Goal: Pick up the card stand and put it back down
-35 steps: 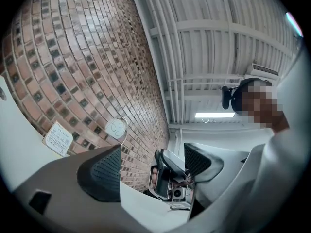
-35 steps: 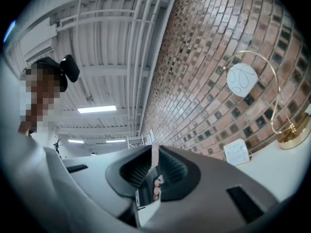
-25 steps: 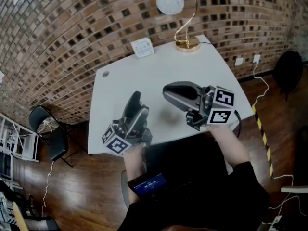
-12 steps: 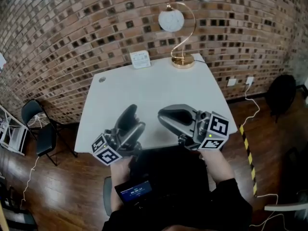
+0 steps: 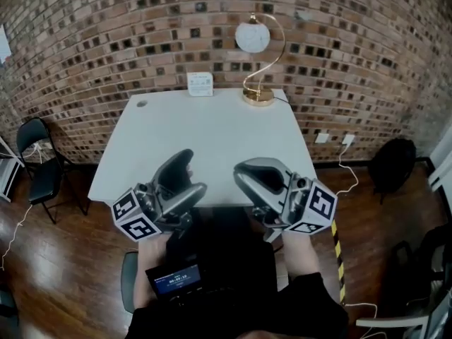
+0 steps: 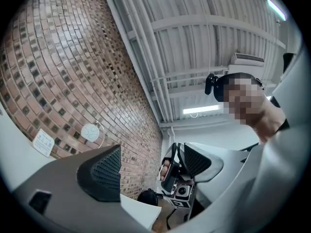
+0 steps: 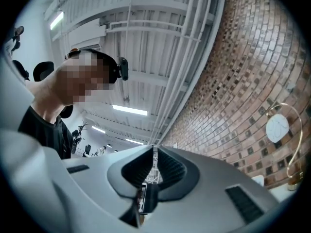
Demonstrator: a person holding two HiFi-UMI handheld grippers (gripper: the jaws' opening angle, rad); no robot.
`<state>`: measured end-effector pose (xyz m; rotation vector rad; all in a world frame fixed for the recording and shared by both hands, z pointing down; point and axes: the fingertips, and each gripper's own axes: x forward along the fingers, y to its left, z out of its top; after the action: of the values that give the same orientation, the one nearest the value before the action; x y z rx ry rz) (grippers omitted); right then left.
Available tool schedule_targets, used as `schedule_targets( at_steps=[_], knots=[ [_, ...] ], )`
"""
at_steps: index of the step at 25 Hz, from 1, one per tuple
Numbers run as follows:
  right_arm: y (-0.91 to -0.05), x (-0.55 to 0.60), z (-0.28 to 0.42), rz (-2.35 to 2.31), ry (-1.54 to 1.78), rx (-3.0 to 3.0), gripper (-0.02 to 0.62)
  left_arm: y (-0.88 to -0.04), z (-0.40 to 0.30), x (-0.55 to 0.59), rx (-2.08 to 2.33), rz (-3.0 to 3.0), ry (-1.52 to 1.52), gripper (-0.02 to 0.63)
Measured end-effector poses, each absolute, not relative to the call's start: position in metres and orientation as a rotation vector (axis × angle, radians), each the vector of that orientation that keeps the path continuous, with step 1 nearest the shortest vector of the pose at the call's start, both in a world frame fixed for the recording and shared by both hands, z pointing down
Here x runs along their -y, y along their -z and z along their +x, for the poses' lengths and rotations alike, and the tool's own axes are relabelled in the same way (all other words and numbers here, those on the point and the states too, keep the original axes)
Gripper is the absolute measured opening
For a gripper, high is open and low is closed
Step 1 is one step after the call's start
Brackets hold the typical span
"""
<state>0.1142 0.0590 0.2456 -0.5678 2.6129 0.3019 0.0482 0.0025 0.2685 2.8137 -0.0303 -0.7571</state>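
The card stand [image 5: 200,83], a small white upright card, stands at the table's far edge against the brick wall; in the left gripper view the card stand [image 6: 43,142] shows far off at the left. Both grippers hover at the table's near edge, far from it, tilted up toward the ceiling. My left gripper [image 5: 185,167] [image 6: 150,166] is open and empty, and through its gap I see the other gripper. On my right gripper [image 5: 252,175] [image 7: 154,166] the jaws are closing: the pads stand almost together, with nothing between them.
A white table [image 5: 205,140] stands against a brick wall. A gold curved lamp [image 5: 258,48] with a round white shade rises at its back right. A black chair [image 5: 39,164] is at the left, and cables and a dark round thing [image 5: 392,161] lie on the floor at the right.
Both grippers have drawn back from over the table to its near edge. The head view has swung, so the table now sits squarer and farther up the picture.
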Motion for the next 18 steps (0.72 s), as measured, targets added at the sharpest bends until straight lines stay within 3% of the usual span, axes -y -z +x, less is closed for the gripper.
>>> schedule_targets(
  at_steps=[18],
  knots=[
    [-0.253, -0.062, 0.104, -0.611, -0.266, -2.648, 0.037, -0.26, 0.042, -0.012, -0.018, 2.786, 0.784, 0.399]
  ],
)
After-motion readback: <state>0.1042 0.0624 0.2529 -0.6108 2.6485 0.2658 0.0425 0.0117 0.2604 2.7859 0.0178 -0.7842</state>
